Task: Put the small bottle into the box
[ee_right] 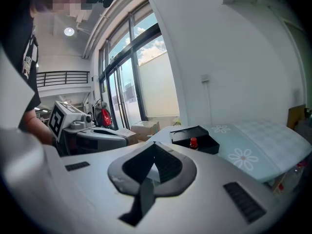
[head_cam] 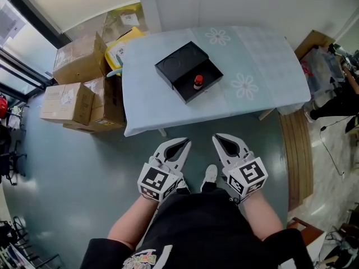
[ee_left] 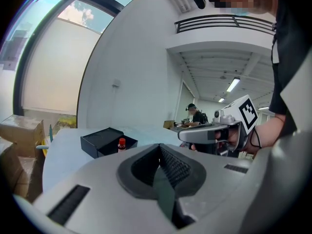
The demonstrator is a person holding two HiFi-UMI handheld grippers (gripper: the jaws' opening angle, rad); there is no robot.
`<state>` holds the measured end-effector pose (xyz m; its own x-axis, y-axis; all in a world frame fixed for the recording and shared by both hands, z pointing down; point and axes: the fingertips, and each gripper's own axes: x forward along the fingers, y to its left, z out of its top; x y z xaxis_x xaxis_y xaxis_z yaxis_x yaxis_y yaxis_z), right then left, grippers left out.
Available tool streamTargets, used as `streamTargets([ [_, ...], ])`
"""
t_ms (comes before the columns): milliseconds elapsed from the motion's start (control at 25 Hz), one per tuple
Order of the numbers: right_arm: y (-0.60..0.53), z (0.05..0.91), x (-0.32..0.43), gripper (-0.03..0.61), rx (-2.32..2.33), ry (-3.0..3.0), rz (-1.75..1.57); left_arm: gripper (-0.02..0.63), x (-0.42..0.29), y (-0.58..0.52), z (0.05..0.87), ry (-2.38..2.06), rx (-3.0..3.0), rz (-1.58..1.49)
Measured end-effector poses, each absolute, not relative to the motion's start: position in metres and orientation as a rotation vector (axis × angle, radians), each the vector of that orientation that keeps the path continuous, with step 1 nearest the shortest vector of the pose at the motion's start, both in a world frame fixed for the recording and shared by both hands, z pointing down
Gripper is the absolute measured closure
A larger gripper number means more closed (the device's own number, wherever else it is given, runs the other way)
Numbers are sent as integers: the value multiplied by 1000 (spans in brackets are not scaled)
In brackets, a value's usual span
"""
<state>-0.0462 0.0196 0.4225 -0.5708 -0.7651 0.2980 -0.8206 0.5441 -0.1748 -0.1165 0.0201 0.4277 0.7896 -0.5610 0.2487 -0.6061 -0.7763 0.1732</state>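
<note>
small bottle [head_cam: 198, 82] upright — cap up, in box [head_cam: 210, 73]

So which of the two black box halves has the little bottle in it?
The half nearer the person: the red-capped bottle stands upright in it. The farther half shows only a round recess.

Matt black box [head_cam: 180, 62], cloth-covered table [head_cam: 263, 60], cardboard cartons [head_cam: 76, 60], smooth floor [head_cam: 73, 172]

The small bottle [head_cam: 198, 82] stands in the box [head_cam: 179, 60] on the table [head_cam: 263, 55], cartons [head_cam: 67, 102] at its left.
</note>
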Motion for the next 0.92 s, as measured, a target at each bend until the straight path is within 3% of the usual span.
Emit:
streamTargets([
  [920, 37, 419, -45, 569, 1345, -2607, 439, 606, -112, 37, 422, -910, 2751, 264],
])
